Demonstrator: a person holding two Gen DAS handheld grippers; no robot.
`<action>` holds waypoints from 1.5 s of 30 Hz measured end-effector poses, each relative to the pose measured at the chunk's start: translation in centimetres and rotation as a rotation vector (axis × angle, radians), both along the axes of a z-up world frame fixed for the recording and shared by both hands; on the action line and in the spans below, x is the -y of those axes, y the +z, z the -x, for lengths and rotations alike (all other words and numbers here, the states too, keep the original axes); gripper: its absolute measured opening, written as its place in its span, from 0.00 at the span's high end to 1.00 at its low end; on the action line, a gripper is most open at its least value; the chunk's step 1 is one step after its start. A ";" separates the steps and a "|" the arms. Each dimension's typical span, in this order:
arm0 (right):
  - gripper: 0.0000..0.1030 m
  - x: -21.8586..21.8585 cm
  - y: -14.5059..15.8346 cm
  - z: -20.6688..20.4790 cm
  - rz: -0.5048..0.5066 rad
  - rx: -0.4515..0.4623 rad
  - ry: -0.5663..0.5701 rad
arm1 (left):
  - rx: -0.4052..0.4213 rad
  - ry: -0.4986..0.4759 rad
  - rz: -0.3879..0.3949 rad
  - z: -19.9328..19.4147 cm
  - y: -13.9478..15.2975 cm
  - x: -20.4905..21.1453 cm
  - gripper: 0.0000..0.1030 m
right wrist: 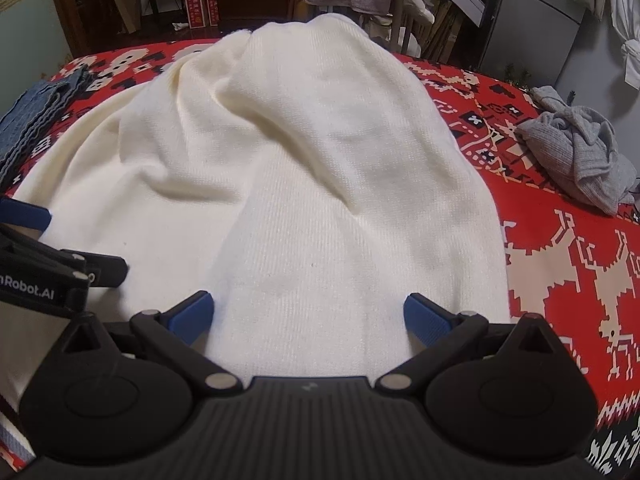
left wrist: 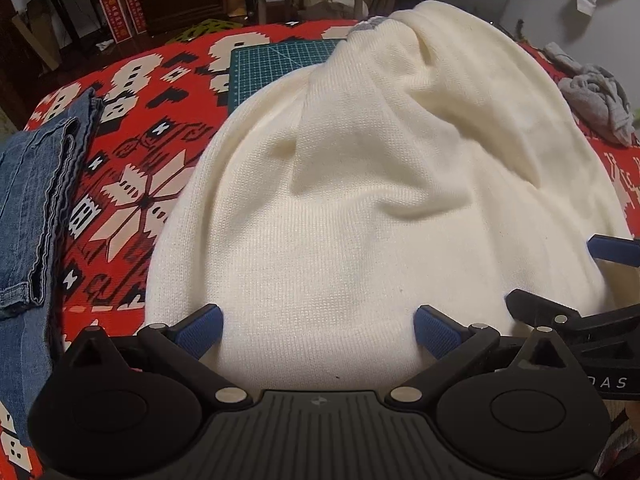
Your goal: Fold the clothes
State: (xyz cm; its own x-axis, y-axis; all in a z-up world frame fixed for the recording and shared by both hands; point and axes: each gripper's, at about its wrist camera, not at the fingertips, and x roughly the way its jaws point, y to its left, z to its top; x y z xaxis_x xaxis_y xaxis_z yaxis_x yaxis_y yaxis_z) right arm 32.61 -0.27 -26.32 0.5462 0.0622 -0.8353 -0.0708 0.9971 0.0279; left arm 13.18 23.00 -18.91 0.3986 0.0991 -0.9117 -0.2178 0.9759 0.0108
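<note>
"Robot.AI" printed white on left gripper (right wrist: pixel 24 236) body, first letters cut off. "DAS" on right gripper (left wrist: pixel 600 252) body, partial. Red boxes (right wrist: pixel 200 2) carry characters, too small to read.

dim warm light, strong fisheye edges

Cream sweater (left wrist: pixel 360 208): fine-knit cloth, matt, soft ribbed texture. Table cover (left wrist: pixel 132 184): woven cloth, red/black/white pattern, matt, slightly coarse. Jeans (left wrist: pixel 32 208) at left of frame: blue denim, stitched raw-looking edges. Grey garment (right wrist: pixel 580 152) at right: waffle-like knit, matt. Cutting mat (left wrist: pixel 276 68): green, smooth, printed grid. Left gripper (left wrist: pixel 318 330) and right gripper (right wrist: pixel 308 316): matt black plastic, ribbed base, shiny metal pivot pins, textured blue rubbery pads (left wrist: pixel 436 330).
</note>
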 end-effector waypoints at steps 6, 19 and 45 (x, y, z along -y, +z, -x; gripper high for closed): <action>0.01 -0.1 2.5 0.8 -0.013 0.092 0.029 | -0.001 0.042 0.059 0.1 1.9 -1.3 0.21; 0.30 7.3 6.0 0.8 -0.241 0.188 -0.203 | 0.078 0.430 0.216 2.3 4.4 -13.0 0.52; 0.30 6.4 4.8 0.0 -0.251 0.135 -0.167 | 0.012 0.199 0.086 0.6 2.2 -7.7 0.90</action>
